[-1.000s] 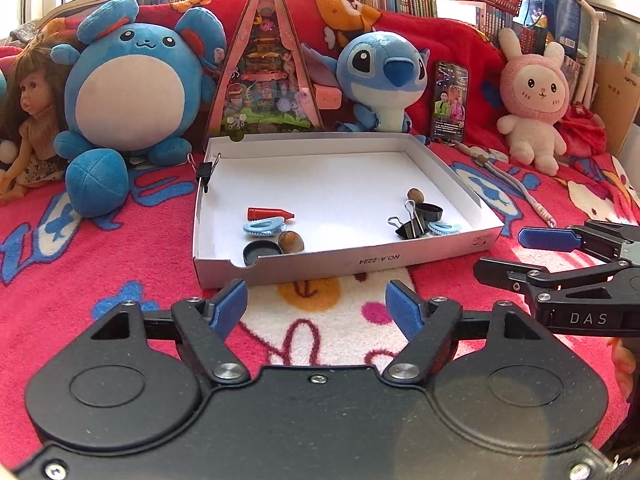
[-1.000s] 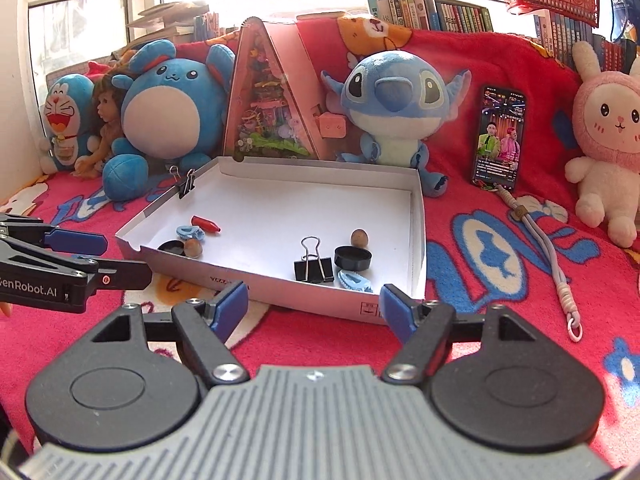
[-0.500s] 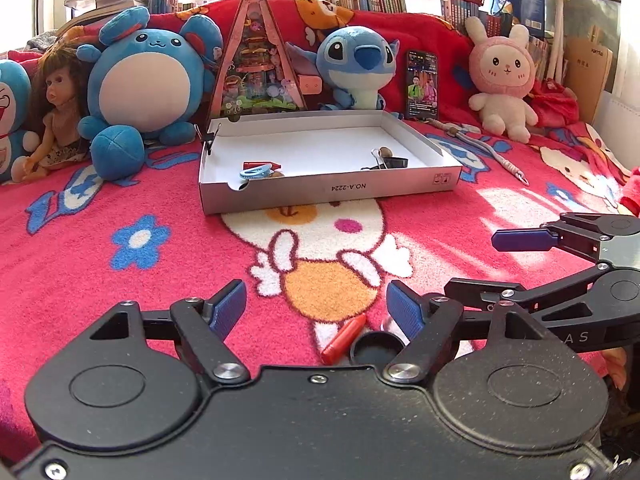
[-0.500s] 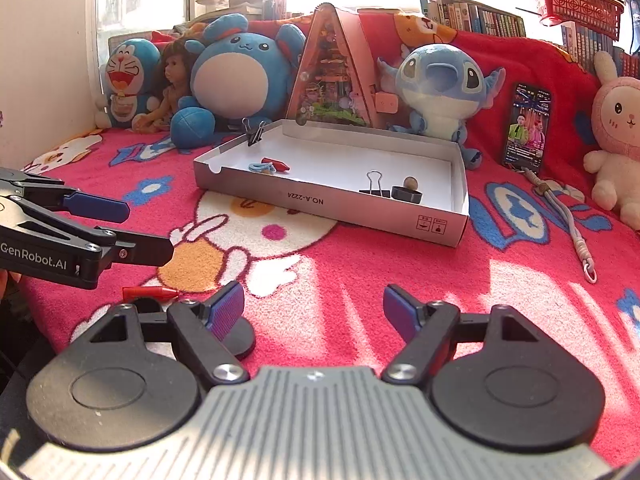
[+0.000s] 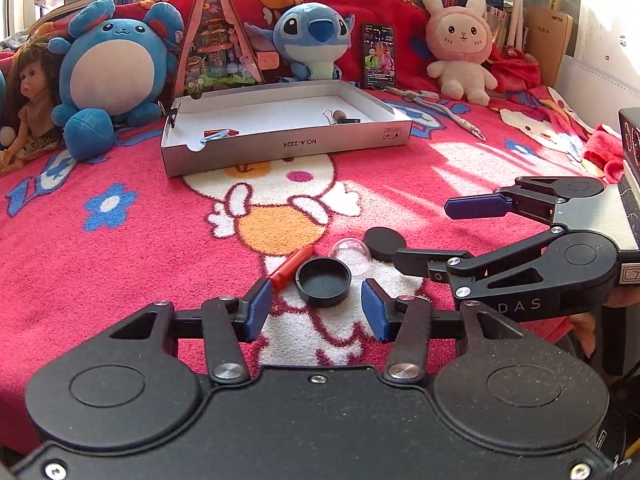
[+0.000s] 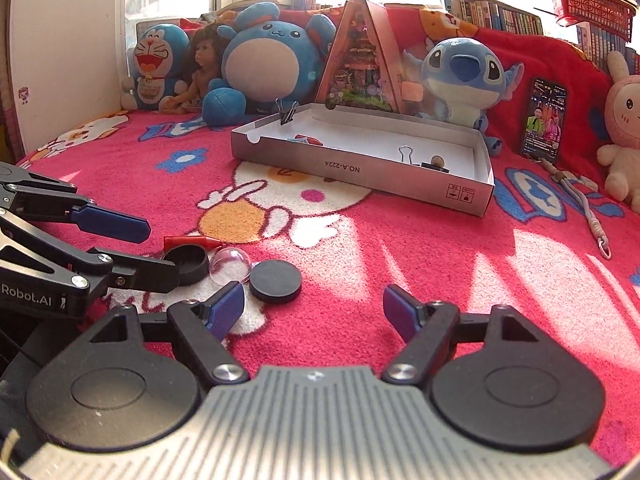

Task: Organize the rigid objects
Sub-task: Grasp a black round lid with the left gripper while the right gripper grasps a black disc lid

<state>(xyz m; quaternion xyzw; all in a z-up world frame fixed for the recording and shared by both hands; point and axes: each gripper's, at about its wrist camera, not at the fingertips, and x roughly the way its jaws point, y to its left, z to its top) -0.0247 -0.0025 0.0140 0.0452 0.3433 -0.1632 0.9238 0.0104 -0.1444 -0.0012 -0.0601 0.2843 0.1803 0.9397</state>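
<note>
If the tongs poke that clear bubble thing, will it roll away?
Probably it rocks more than rolls: the clear dome looks like a half-sphere. It seems thin and light, so a nudge may skid it into the black cap beside it. Its smooth surface might slip from the tongs.

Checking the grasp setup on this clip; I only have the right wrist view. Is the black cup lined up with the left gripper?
Observer: Yes. From the left wrist, the cup lies just ahead of the open left gripper, centred on the gap, not yet between the pads.
Operator: Anything crowding it?
Observer: The red piece lies at the cup's left, its near end by the tip of the left pad.
Operator: What's off my right edge?
Observer: A bunched red cloth lies at the far right.
</note>
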